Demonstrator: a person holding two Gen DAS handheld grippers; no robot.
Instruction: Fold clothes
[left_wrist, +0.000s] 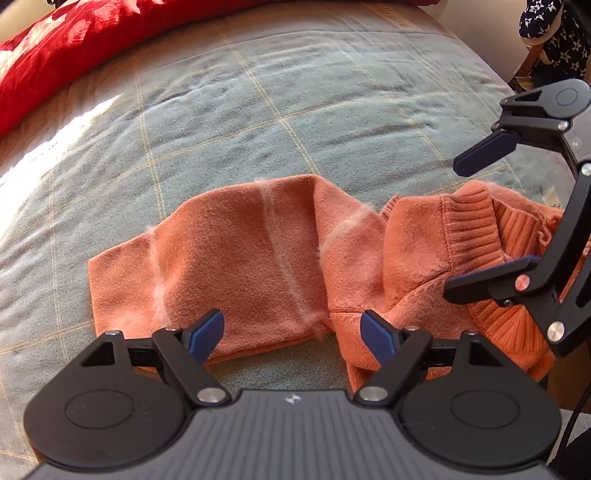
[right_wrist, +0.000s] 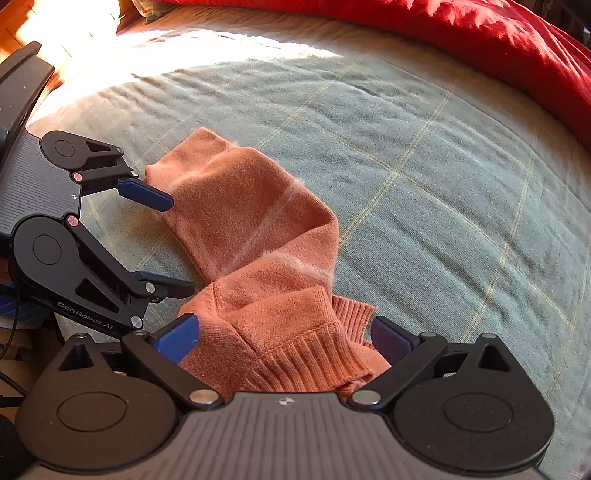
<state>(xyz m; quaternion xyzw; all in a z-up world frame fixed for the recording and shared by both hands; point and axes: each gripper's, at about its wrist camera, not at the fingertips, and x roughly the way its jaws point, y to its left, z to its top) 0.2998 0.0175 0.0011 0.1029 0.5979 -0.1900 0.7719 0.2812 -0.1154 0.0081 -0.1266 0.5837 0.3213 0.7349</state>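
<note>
1. One orange knit sweater lies bunched on the bed, near edge, in front of both grippers. The body is fine, flat knit with thin fuzzy pale stripes; the cuff and hem bands are chunky ribbed knit.
2. The bedcover is blue-grey woven cloth with a thin yellow grid, slightly wrinkled. A sunlit patch falls on its far left.
3. One red plush blanket is heaped along the far edge of the bed, apart from the sweater.
4. Left gripper: black frame, blue pads, jaws spread wide and holding nothing. It hovers at the near edge of the flat sweater part.
5. Right gripper: same build, jaws spread wide. The ribbed cuff sits between the pads; I can't tell if either pad touches it.
6. Left wrist view only: the sweater's flat left section with three stripes counted, the right gripper side-on over the ribbed end, and dark star-print fabric at far right, off the bed.
7. Right wrist view only: the left gripper side-on at the sweater's left edge, and "GenRobot.AI" lettering on its frame.
</note>
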